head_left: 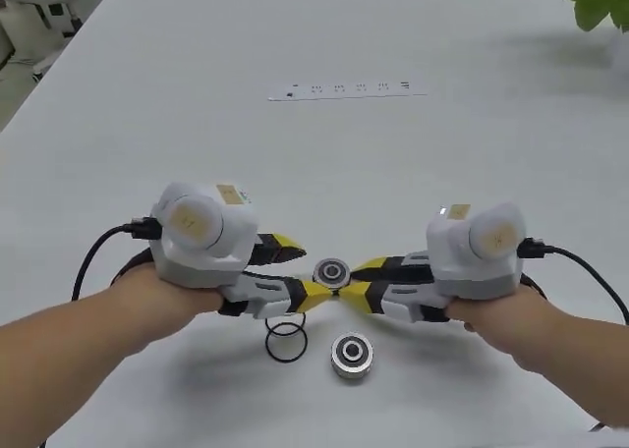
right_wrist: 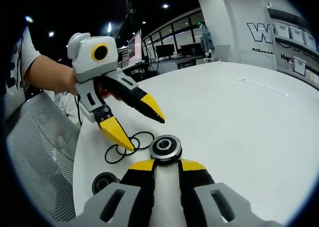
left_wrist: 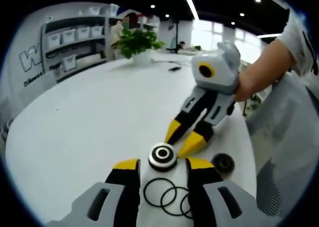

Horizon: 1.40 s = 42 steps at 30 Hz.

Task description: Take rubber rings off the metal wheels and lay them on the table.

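White desk (head_left: 442,143) runs wide and mostly bare, with a potted plant (head_left: 595,1) at its far corner and a flat strip of sockets (head_left: 349,88) well beyond the work. Near the front edge the two claws meet nose to nose. The left claw (head_left: 300,268) stands spread, its yellow tips wide apart, as the right gripper view shows plainly. The right claw (head_left: 360,281) is drawn nearly together and pinches the wheel (head_left: 331,271) at its very tips, so the wheel sits between the two claws. I cannot tell whether it rests on the desk or hangs just off it. A dark band round its rim looks like a rubber ring not yet removed. A second wheel (head_left: 352,355) lies flat on the desk nearer the person. Just beside it, overlapping rubber rings (head_left: 285,338) lie loose.

The step in hand seems to be stripping the ring from the pinched wheel. The right claw's hold is shallow, so it should stay firm and steady while the left does the work. The left claw would do best to close on the rubber alone, catching its edge at the rim and not the metal. It should then roll the ring off sideways rather than tug, since a hard pull could pop the wheel out of the tips. Working low over the desk would keep any slip harmless. The freed ring belongs with the loose ones.
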Motion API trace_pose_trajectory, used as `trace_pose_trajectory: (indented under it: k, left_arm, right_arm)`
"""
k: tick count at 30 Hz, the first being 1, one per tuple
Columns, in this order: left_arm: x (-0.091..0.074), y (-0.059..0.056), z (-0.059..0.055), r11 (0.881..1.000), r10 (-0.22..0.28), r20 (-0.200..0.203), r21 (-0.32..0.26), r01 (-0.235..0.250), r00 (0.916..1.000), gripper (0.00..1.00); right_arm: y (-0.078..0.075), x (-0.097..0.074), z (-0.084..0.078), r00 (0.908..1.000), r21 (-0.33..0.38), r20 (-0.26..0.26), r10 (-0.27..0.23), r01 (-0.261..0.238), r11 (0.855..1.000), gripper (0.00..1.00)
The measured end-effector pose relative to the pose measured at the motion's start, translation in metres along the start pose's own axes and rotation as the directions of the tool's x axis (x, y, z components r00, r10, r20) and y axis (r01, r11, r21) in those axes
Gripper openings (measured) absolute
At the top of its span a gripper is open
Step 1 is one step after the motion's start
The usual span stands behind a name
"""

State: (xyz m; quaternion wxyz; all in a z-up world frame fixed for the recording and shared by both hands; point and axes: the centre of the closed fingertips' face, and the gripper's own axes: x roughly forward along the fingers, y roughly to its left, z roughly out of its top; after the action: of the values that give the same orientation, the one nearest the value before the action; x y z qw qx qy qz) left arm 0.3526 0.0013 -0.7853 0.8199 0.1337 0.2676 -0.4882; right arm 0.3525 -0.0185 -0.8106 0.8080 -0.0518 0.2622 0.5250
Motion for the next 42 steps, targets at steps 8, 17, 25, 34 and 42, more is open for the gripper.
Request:
trace_pose_trajectory:
  k: [8,17,25,34,42]
  left_arm:
    - [0.007,0.0,0.003,1.0,-0.005,-0.001,0.0,0.005,1.0,0.32]
    - [0.016,-0.001,0.003,1.0,-0.012,-0.015,0.022,0.012,0.9998,0.22]
    - [0.017,-0.001,0.001,0.999,-0.013,-0.027,0.042,0.014,0.9996,0.17]
    - [0.02,0.0,0.002,0.999,0.007,-0.02,0.046,-0.006,0.9998,0.14]
    - [0.019,0.0,0.001,0.998,0.008,-0.02,0.055,-0.007,0.9998,0.13]
  right_arm:
    - [0.0,0.0,0.0,1.0,0.003,0.005,0.0,0.0,1.0,0.14]
    - [0.0,0.001,0.0,1.0,0.004,0.009,0.001,-0.001,1.0,0.14]
    - [-0.001,0.001,-0.001,0.9999,0.008,0.015,0.003,-0.003,1.0,0.13]
    - [-0.001,0.002,-0.001,0.9999,0.006,0.015,0.003,-0.003,1.0,0.13]
    - [-0.002,0.001,-0.001,0.9999,0.013,0.01,0.006,-0.006,1.0,0.12]
